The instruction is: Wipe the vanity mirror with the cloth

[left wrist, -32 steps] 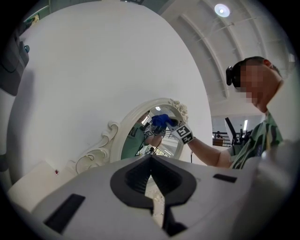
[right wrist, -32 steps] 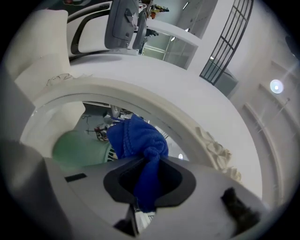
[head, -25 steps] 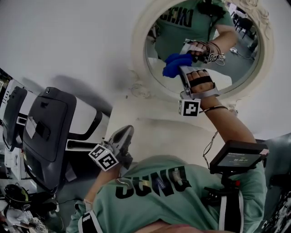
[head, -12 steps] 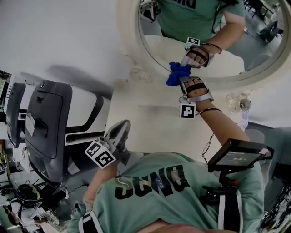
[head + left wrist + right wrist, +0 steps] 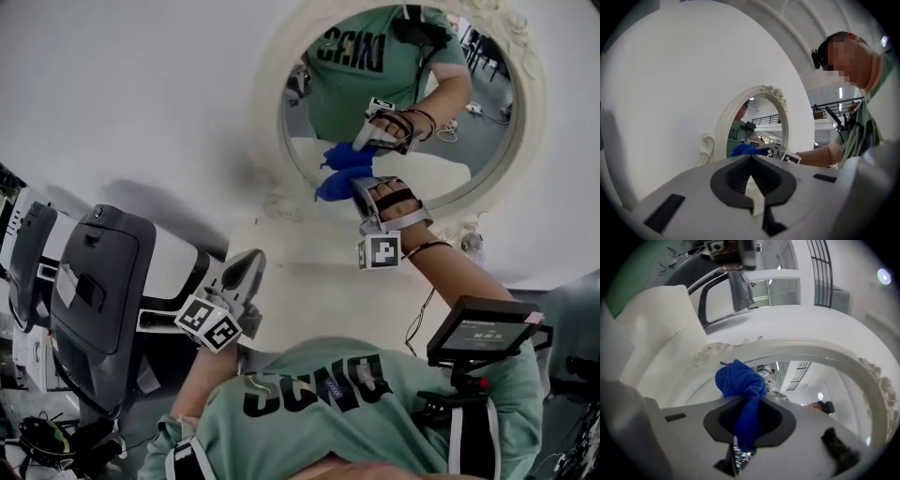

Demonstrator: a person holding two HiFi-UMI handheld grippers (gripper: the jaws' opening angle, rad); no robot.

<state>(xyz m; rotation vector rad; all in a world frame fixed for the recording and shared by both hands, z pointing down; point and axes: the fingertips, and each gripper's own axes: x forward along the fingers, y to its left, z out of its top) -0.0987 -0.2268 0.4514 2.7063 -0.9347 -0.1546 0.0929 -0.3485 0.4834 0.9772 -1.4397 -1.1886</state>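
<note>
Right gripper (image 5: 349, 187) pinches blue cloth (image 5: 336, 180) at vanity mirror's (image 5: 487, 122) lower-left rim — glass extends rightward. Left gripper (image 5: 246, 270) (jaws together, empty) hangs nearer.

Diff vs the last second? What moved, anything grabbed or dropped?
The right gripper dragged the blue cloth down to the lower rim of the mirror, then back up onto the lower-left glass. Nothing was grabbed or released: its tongs stay shut on the cloth. The left gripper stayed low by the torso, tongs shut and empty. The head camera shifted too.
</note>
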